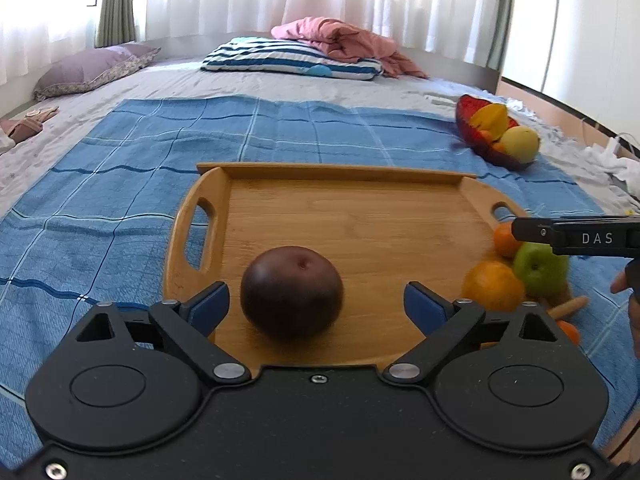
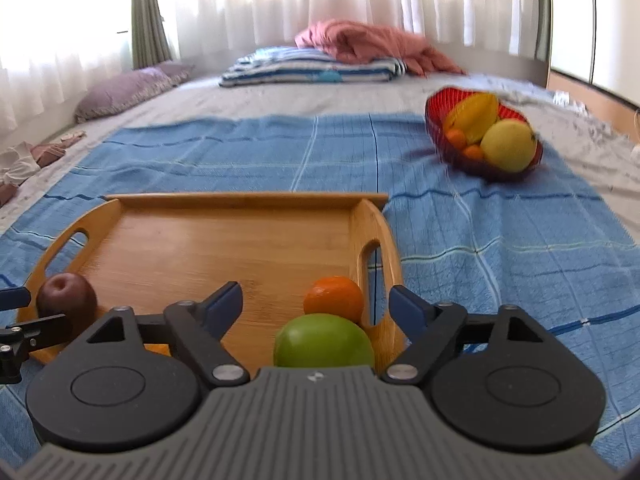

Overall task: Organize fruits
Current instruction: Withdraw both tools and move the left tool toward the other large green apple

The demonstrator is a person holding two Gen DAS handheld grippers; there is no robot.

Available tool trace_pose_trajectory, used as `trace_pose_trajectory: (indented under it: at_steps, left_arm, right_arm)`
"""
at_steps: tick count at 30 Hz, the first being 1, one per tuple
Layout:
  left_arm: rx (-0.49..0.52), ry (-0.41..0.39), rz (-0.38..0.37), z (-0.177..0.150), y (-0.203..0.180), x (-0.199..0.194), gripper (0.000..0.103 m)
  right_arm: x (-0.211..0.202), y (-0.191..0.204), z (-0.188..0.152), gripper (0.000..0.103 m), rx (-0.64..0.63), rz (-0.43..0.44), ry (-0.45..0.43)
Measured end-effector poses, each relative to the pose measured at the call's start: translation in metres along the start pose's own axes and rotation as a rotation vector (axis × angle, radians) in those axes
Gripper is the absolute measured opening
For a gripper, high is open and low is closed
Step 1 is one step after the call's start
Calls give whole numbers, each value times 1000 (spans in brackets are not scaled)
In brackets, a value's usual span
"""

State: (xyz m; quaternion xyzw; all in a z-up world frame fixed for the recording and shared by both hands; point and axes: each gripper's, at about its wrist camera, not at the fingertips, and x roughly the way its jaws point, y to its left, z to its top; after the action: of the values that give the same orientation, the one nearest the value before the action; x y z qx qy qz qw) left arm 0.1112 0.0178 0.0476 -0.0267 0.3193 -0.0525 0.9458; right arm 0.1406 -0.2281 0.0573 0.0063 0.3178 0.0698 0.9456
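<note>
A wooden tray [image 1: 352, 216] [image 2: 192, 240] lies on a blue checked cloth. A dark purple round fruit [image 1: 292, 292] [image 2: 66, 294] rests on the tray's near left part, between the wide-apart pads of my left gripper [image 1: 316, 304], which is open and not touching it. On the tray's right side sit a green apple [image 2: 324, 340] [image 1: 540, 268] and oranges [image 2: 334, 298] [image 1: 494, 286]. My right gripper [image 2: 316, 304] is open with the apple between its jaws, pads clear of it.
A red bowl [image 2: 436, 120] [image 1: 466, 114] holding a star fruit, a yellow-green fruit and small oranges stands at the far right on the cloth. Pillows and a pink blanket [image 1: 344, 40] lie at the bed's far end. A hand [image 1: 628, 300] shows at the right edge.
</note>
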Motion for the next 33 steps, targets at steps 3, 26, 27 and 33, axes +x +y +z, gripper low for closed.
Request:
trace_pose_trajectory:
  at_steps: [3, 26, 27, 33]
  left_arm:
    - [8, -9, -16, -3, -4, -7, 97]
    - [23, -36, -80, -28, -21, -38, 102]
    - [25, -38, -81, -30, -22, -39, 103]
    - [40, -36, -86, -41, -28, -41, 103]
  right_arm:
    - [-12, 4, -5, 92, -24, -12, -40]
    - [-57, -1, -50, 103, -5, -56, -193]
    - [-59, -1, -53, 103, -12, -55, -201]
    - [-66, 3, -72, 103, -40, -60, -231]
